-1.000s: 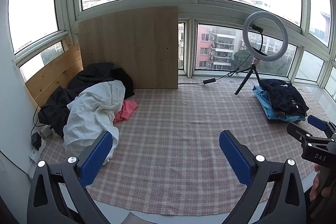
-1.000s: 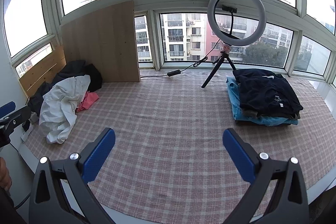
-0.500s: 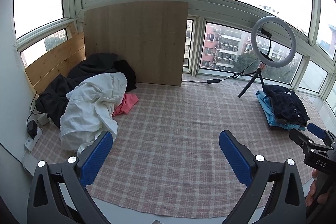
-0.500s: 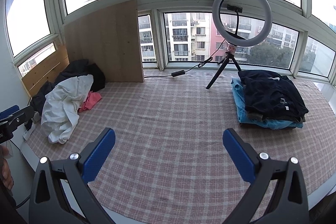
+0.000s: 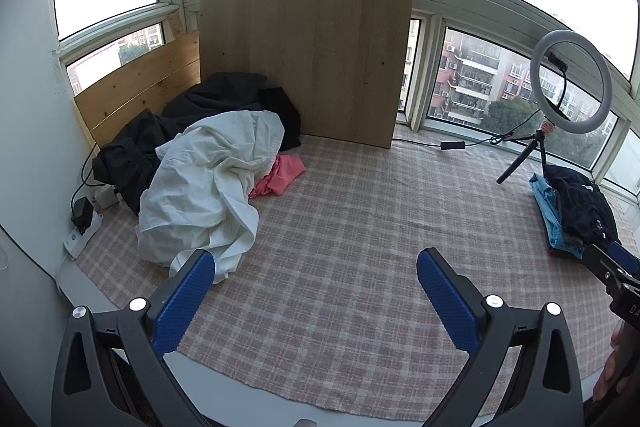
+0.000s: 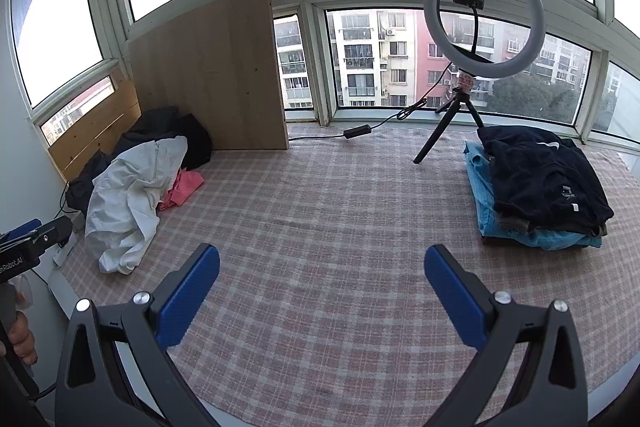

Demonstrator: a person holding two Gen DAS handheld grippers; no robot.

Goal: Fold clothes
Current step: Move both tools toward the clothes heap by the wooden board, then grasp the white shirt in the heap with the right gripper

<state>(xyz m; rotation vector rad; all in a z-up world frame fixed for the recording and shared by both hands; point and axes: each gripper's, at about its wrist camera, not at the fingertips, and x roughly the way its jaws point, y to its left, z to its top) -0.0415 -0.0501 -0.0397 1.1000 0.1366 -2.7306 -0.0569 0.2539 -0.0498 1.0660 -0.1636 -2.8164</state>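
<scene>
On the left side of the checked cloth (image 5: pixel 340 267), against the wooden board (image 5: pixel 304 59), lies the unfolded heap: a white garment (image 5: pixel 204 183) draped over dark clothes (image 5: pixel 216 99), with a pink garment (image 5: pixel 282 177) showing at its right edge. Well apart, by the ring light (image 6: pixel 484 15), sits the folded stack (image 6: pixel 536 191), a dark top on blue. The left gripper (image 5: pixel 316 291) hovers just short of the white hem, jaws spread wide and empty; the right gripper (image 6: pixel 322 291) faces the bare middle, jaws likewise spread, holding nothing. The step in hand looks like fetching the next piece. To do it well, pinch the white garment at a single hem or shoulder, not a bunch, lift clear of the pink one, and spread it on the open cloth
</scene>
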